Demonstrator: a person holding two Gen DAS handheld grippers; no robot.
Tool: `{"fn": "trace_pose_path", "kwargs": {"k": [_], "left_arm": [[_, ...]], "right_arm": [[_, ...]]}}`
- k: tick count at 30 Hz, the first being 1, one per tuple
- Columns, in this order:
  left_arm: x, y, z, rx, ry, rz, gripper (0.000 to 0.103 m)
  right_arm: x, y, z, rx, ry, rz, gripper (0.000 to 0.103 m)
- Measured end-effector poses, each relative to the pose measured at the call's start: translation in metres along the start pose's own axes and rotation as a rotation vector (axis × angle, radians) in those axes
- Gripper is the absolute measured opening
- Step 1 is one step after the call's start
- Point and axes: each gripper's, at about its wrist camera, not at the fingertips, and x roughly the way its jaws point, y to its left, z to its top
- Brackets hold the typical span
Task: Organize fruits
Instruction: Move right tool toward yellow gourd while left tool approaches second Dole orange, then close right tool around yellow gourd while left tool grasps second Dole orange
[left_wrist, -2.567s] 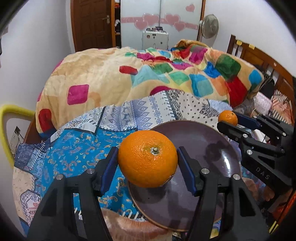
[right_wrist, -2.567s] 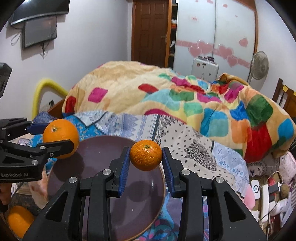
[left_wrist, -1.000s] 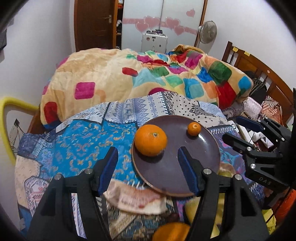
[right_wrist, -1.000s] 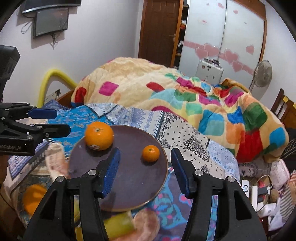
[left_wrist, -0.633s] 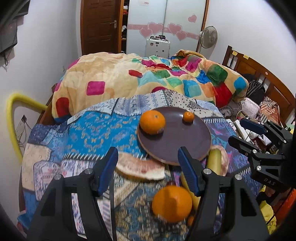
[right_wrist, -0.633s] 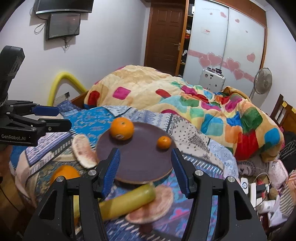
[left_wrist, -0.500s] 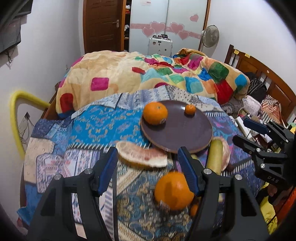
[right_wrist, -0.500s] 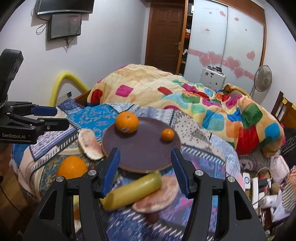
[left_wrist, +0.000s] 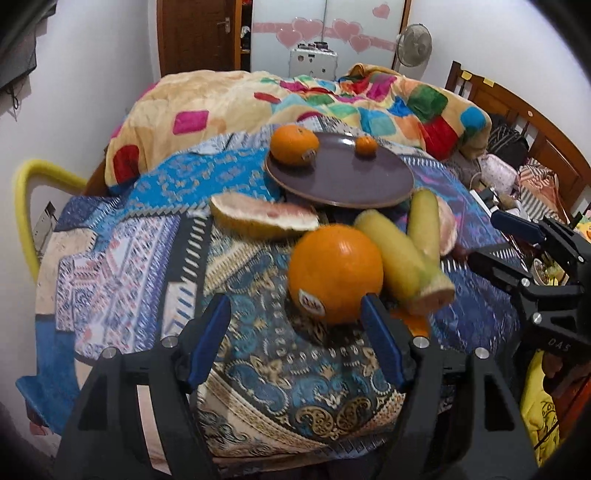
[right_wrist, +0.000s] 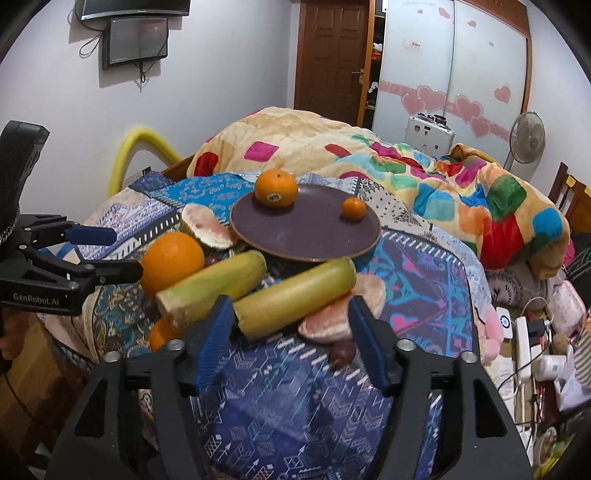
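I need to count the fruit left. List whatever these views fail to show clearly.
- Small orange fruit: mostly behind the yellow-green fruit and right claw.
- Dark round fruit: small and blurred, kind unclear.
- Sticker on the big orange: blurred, unreadable.
- Plate's near underside: hidden by its rim.

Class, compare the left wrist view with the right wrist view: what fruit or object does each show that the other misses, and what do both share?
Only the left wrist view shows the wooden headboard. Only the right wrist view shows the wall screen and a small dark fruit. Both show the brown plate with two oranges, a large orange on the cloth, two yellow-green cylinders and pomelo pieces.
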Motion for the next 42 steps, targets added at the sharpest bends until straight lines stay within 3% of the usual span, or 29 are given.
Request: {"fn": "trace_pose_path", "kwargs": {"k": [14, 21, 24, 30, 33, 36, 42], "left_arm": [[0.032, -0.016, -0.003, 0.019, 0.046, -0.037, 0.072], [0.043, -0.017, 0.002, 0.0, 0.049, -0.063, 0.072], [0.045, -0.017, 0.005, -0.002, 0.045, -0.057, 0.072], [0.046, -0.019, 0.009, -0.005, 0.024, -0.063, 0.072], [0.045, -0.02, 0.009, 0.004, 0.019, -0.06, 0.067], [0.044, -0.018, 0.008, 0.001, 0.021, -0.07, 0.066], [0.032, -0.012, -0.002, 0.014, 0.017, -0.041, 0.066]], "right_arm": [[0.045, 0.003, -0.019, 0.023, 0.092, 0.047, 0.067], [0.039, -0.005, -0.02, 0.025, 0.069, 0.054, 0.066], [0.035, -0.012, -0.025, 0.035, 0.076, 0.077, 0.06], [0.02, -0.022, -0.032, -0.009, 0.075, 0.01, 0.055], [0.017, -0.033, -0.033, 0.012, 0.085, -0.007, 0.054], [0.014, -0.038, -0.035, 0.034, 0.098, -0.008, 0.046], [0.002, -0.032, -0.028, 0.064, 0.06, 0.014, 0.046]]}}
